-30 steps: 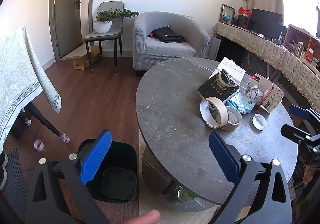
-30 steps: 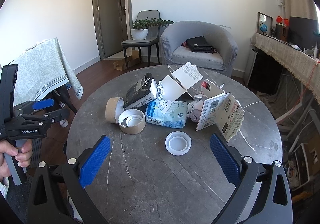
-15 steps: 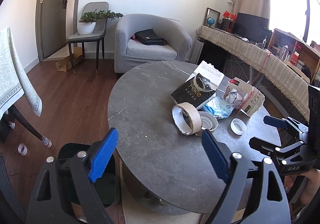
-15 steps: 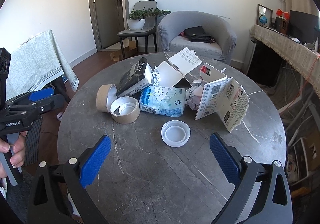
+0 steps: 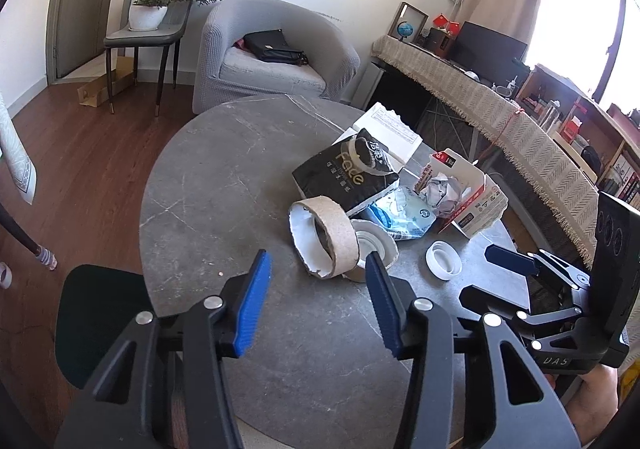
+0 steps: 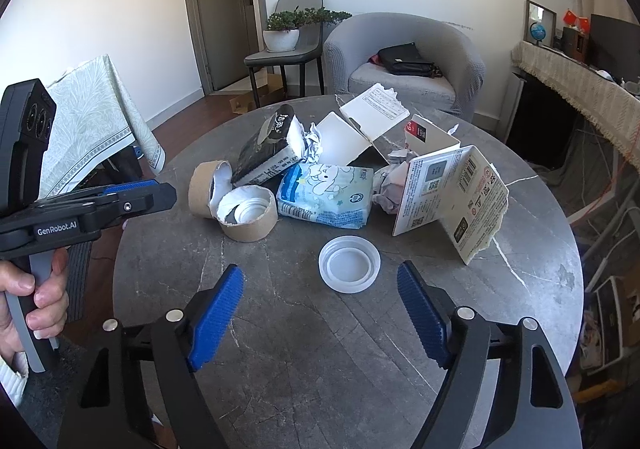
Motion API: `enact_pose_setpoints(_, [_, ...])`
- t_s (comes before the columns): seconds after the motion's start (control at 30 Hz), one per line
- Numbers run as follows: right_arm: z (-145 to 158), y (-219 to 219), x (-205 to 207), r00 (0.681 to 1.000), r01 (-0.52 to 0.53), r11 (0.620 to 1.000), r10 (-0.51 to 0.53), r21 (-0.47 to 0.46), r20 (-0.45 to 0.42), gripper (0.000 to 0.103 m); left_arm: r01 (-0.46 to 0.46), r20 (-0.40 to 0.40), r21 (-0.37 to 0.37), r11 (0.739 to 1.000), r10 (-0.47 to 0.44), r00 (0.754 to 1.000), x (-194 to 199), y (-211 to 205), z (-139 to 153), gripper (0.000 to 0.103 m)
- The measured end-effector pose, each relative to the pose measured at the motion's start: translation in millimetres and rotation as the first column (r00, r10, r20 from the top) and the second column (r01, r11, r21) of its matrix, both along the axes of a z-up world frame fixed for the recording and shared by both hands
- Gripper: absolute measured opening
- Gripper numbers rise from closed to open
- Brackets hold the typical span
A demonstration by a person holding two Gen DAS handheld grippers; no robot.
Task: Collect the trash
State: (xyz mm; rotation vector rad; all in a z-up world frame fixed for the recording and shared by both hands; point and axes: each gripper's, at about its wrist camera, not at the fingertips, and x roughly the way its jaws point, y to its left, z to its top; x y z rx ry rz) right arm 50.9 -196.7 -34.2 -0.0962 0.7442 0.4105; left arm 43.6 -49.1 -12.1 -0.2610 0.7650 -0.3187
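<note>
Trash lies on a round grey table: two cardboard tape cores, a black tissue pack, a blue tissue pack, a torn white carton with crumpled paper, and a white plastic lid. My left gripper is open and empty, just short of the upright tape core. My right gripper is open and empty, just short of the white lid.
A dark green bin stands on the floor left of the table. A grey armchair with a black bag, a chair with a plant and a cloth-covered side table are around. A long counter runs on the right.
Both grippers have moved forward over the table toward the trash pile. Both jaws have narrowed somewhat but remain open. The left view swung right, away from the bin.
</note>
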Motion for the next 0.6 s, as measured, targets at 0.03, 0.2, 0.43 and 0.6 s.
enact_pose_setpoints(0.03, [0, -1, 1, 1.000, -0.002, 1.000, 0.002, 0.001, -0.003, 0.078, 0.003, -0.006, -0.006, 1.000, -0.003, 1.000, 3, -1, -2, 0.048])
enact_pose_setpoints(0.2, [-5, 0, 8, 0.999, -0.021, 1.000, 0.021, -0.008, -0.030, 0.069, 0.022, -0.016, -0.036, 0.999, -0.022, 1.000, 14, -3, -3, 0.042])
enact_pose_setpoints(0.43, [-11, 4, 15, 0.998, -0.035, 0.999, 0.034, -0.018, -0.050, 0.063, 0.037, -0.037, -0.119, 0.992, -0.042, 0.998, 26, -1, -7, 0.035])
enact_pose_setpoints(0.6, [-16, 5, 21, 0.998, -0.020, 0.999, 0.018, -0.037, -0.063, 0.056, 0.052, -0.056, -0.169, 0.984, -0.062, 0.996, 33, -1, -10, 0.024])
